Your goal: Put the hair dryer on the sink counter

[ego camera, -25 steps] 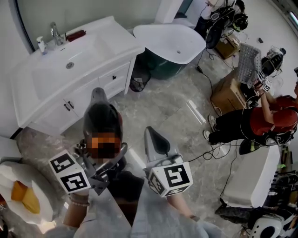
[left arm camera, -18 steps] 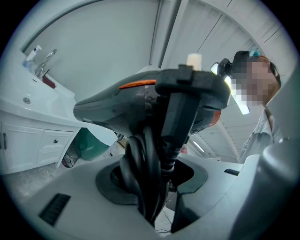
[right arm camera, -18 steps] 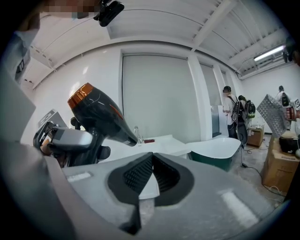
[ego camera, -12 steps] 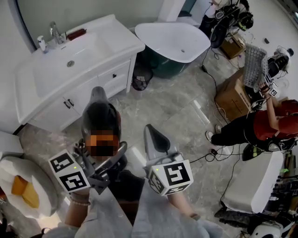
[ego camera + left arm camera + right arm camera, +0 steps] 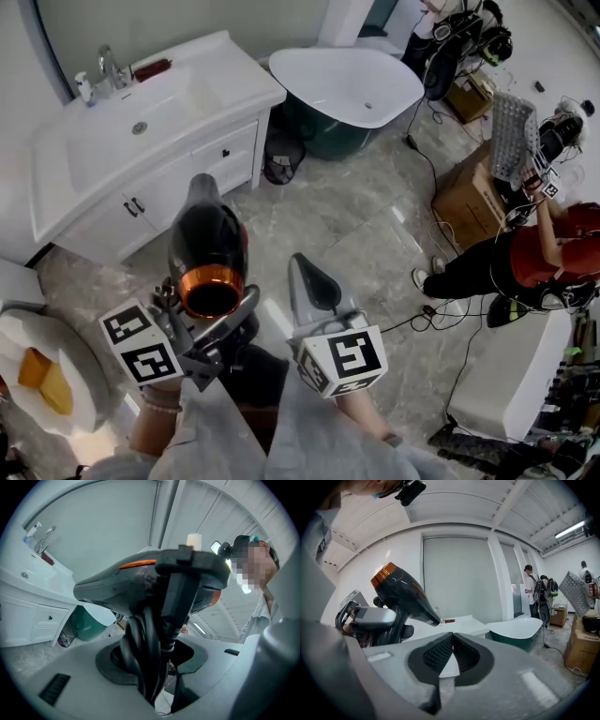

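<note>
Head view: glossy tapered hair dryer (image 5: 207,242)

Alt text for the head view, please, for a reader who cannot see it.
The left gripper holds a black hair dryer with an orange ring above the grey floor, short of the white sink counter at upper left. The right gripper is shut and empty beside it.

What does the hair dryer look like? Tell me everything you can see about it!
The hair dryer is glossy black, plastic by the look, with an orange ring round its back end. Its narrow nose points toward the sink counter. It is up in the air over the floor. The left tool grips its handle, with the black cord bunched in beside it. Nothing else touches it.
</note>
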The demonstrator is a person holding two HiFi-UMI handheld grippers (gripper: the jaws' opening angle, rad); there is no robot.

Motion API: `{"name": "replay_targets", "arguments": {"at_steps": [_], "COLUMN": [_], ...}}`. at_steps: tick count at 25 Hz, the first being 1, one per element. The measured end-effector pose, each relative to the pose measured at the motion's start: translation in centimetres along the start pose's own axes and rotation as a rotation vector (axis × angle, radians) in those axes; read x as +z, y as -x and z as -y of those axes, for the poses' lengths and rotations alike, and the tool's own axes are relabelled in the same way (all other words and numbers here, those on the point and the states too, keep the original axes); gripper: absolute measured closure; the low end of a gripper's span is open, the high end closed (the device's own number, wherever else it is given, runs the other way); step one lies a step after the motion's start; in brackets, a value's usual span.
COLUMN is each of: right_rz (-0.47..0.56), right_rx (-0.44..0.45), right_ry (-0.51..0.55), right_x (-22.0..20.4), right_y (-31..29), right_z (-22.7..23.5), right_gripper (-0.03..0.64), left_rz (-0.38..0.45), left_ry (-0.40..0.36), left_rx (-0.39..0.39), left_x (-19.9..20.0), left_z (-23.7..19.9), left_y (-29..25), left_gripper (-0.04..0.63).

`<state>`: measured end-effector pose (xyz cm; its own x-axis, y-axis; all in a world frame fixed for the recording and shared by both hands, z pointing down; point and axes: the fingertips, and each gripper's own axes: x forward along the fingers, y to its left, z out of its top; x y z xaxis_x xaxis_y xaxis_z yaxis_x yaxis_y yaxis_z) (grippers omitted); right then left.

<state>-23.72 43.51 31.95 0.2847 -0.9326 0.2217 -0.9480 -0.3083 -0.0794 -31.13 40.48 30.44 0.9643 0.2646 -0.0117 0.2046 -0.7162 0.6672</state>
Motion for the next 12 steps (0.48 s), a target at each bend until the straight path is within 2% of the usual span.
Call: {"name": "replay_targets", "arguments": {"at_steps": [5,12], "right_rz": [0.003,-0.007], "right_rx": [0.013,0.027], "right_ry": [0.001,0.013], "right_x": [0.2,0.6], "right_y": [-0.3,-2.7], "right_z": [0.3,1.0], "right_gripper": [0.618,0.618], "left_rz": [-0.002,0.012], "left_ry": [-0.022,-0.013], "left_rx": [0.002,0.012], "left_x": [0.1,1.8], "left_z": [0.3,-1.9], "left_y": [-0.6,-1.6], "left_gripper": [0.407,0.407]}}
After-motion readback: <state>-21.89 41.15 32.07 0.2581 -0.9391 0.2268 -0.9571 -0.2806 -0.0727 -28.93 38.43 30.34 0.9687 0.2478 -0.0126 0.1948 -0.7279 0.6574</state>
